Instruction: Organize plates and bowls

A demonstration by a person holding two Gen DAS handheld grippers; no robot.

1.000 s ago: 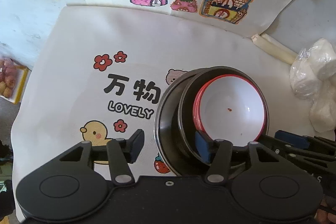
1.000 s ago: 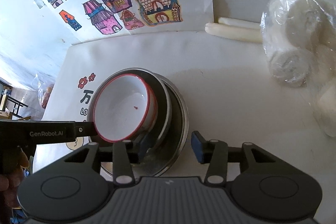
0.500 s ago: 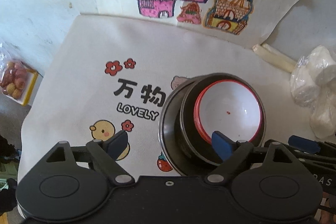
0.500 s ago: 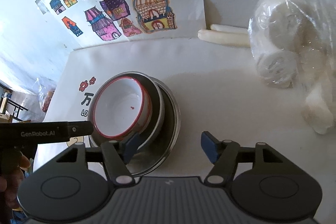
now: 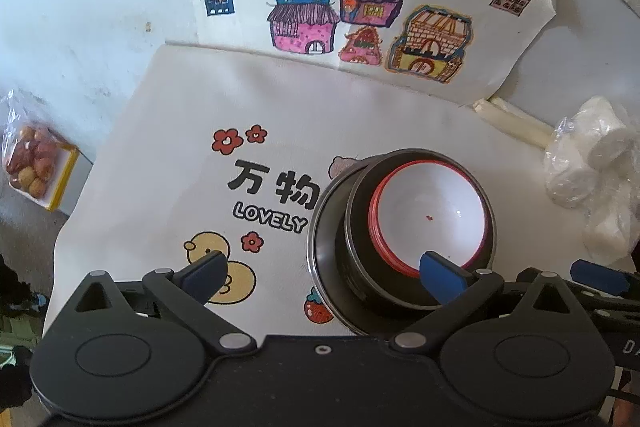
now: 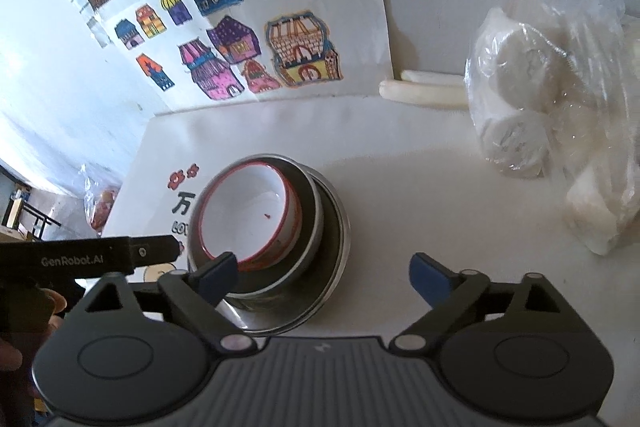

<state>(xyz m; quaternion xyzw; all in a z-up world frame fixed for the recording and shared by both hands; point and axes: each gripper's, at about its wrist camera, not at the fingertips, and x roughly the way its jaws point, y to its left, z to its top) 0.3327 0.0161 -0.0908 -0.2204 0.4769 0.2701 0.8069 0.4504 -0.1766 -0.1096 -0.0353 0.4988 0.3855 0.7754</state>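
Where bowls nest, white bowl [image 5: 430,217] mouth-up, round, no long axis

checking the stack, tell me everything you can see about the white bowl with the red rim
The white bowl is round, glossy and upright, with a thin red rim and a tiny red speck at its bottom. It holds nothing else. It sits nested inside a metal bowl, which rests in a wider metal dish on the printed cloth. No gripper pad presses on it.
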